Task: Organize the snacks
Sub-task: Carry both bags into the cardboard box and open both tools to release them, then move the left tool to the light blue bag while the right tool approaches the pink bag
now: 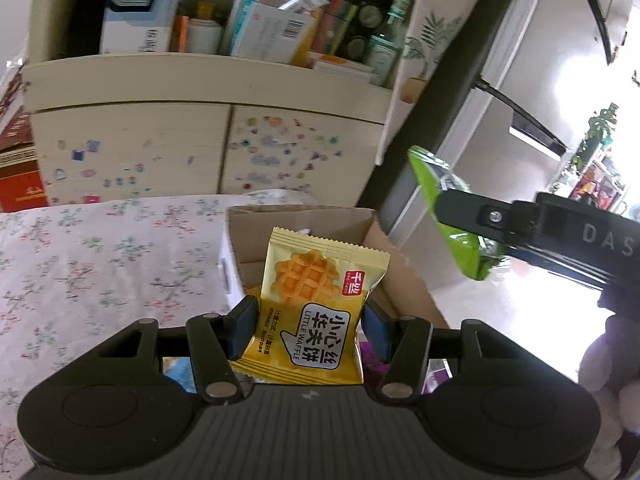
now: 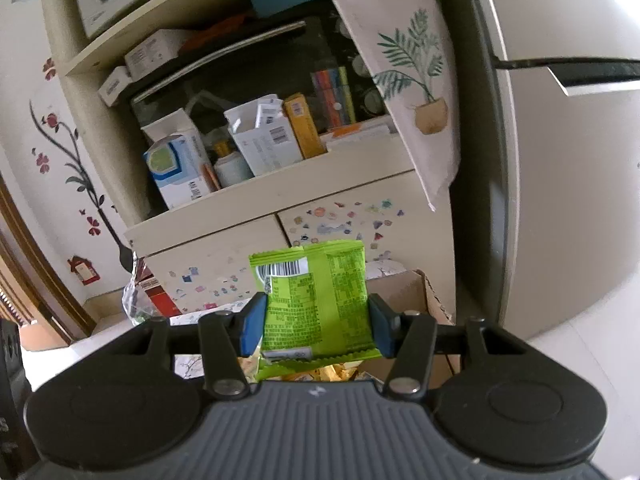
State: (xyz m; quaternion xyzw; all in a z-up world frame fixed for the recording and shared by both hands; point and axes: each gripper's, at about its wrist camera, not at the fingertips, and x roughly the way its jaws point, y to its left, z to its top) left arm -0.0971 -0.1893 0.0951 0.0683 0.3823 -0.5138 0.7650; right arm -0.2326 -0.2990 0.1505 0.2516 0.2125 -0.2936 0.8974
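My left gripper (image 1: 310,326) is shut on a yellow waffle packet (image 1: 320,304), held upright above an open cardboard box (image 1: 296,216). The blue pads press both sides of the packet. My right gripper (image 2: 316,322) is shut on a green snack packet (image 2: 316,300), its printed back facing the camera. In the left wrist view the same green packet (image 1: 444,216) hangs in the right gripper's fingers, to the right of the box and higher. The cardboard box (image 2: 404,284) also shows behind the green packet, with more snack wrappers (image 2: 324,374) below it.
A floral tablecloth (image 1: 100,248) covers the surface left of the box. Behind stands a cream cabinet (image 1: 200,144) with stickers and a shelf crowded with cartons and bottles (image 1: 272,28). A red box (image 1: 18,184) sits at far left. A white fridge (image 2: 560,200) stands at right.
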